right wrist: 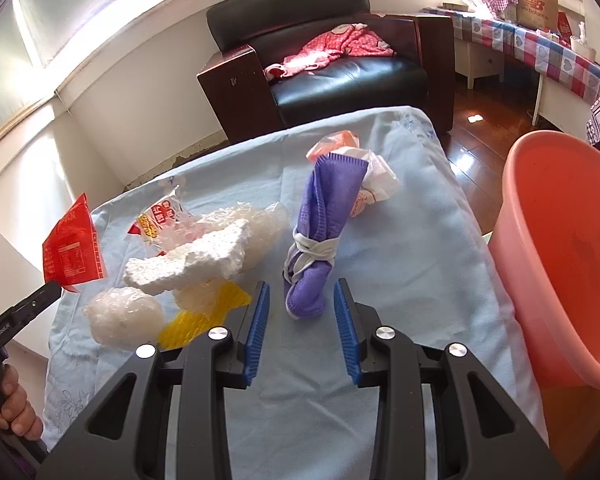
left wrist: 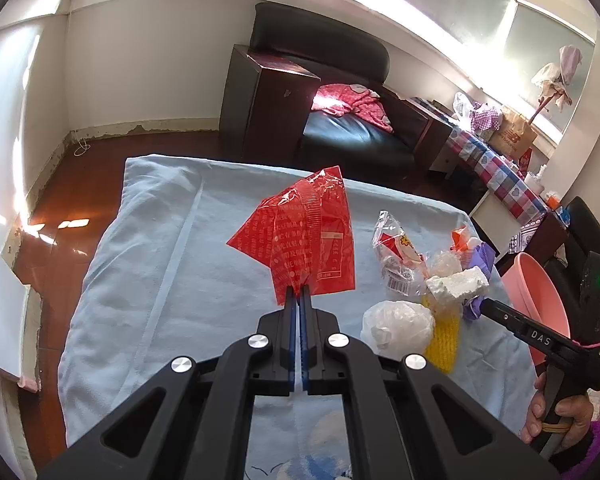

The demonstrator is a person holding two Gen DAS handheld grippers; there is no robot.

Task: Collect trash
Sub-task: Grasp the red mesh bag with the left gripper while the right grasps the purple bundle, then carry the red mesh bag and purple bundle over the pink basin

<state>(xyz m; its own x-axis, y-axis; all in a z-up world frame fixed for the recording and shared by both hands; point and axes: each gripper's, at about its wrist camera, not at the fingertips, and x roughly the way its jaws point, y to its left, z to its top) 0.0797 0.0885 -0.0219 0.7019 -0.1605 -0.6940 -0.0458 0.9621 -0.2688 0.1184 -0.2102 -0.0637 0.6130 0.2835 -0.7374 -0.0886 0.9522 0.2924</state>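
My left tongs [left wrist: 298, 292] angle downward, clamped on the red wrapper [left wrist: 304, 236]; my right tongs [right wrist: 302, 300] tilt down, half open, straddling the purple bundle [right wrist: 320, 232] toward twelve o'clock, not gripping.

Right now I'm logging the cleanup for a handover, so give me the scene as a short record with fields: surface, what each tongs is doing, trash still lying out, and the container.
surface: light blue cloth-covered table
left tongs: shut on crinkly red plastic wrapper, lifted
right tongs: open, either side of knotted purple cloth bundle, not gripping
trash lying out: white foam chunk, clear plastic ball, yellow mesh piece, printed clear snack bag
container: pink plastic bucket, right of table
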